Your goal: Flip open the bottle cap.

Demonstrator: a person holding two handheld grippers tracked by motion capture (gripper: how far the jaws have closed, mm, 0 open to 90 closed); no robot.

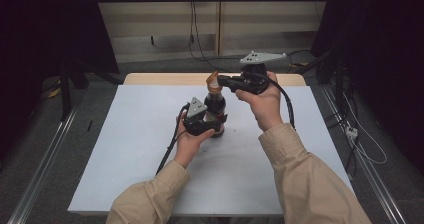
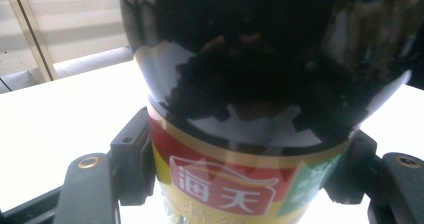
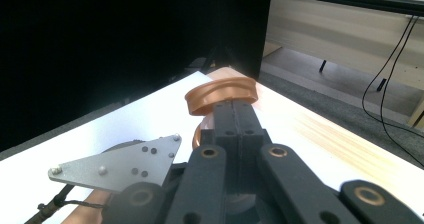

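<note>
Sleeves: two tan sleeves [image 1: 300, 179] enter from the bottom of the high view, nearest the camera, each hand carrying a gripper.
Left gripper [image 1: 210, 126]: its jaws pinch the lower body of the dark bottle from both sides; in the left gripper view the black pads [image 2: 132, 159] press against the label.
Dark bottle [image 1: 215, 108]: stands upright near the middle of the white mat, filled with dark liquid, with a red, yellow and green label [image 2: 225, 184].
Right gripper [image 1: 220, 80]: held level at the bottle's top, jaws pressed together on the flipped-up orange cap.
Orange cap [image 3: 221, 95]: a rounded copper-coloured lid, tilted open, just beyond the closed jaw tips in the right gripper view.
Surface: white mat [image 1: 140, 149] covers most of a light wooden table [image 1: 165, 78], whose bare wood shows along the far edge.
Room: dim, with black curtains at both sides, a pale wall panel [image 1: 160, 19] behind, cables hanging down it and trailing across the grey floor.
Grey plate [image 3: 120, 166]: the three-cornered plate of the left gripper shows low in the right gripper view.
Hard to make out: the bottle's neck is hidden behind the right gripper's jaws; the label is cut off at the lower edge of the left gripper view, so its text is only partly legible.
</note>
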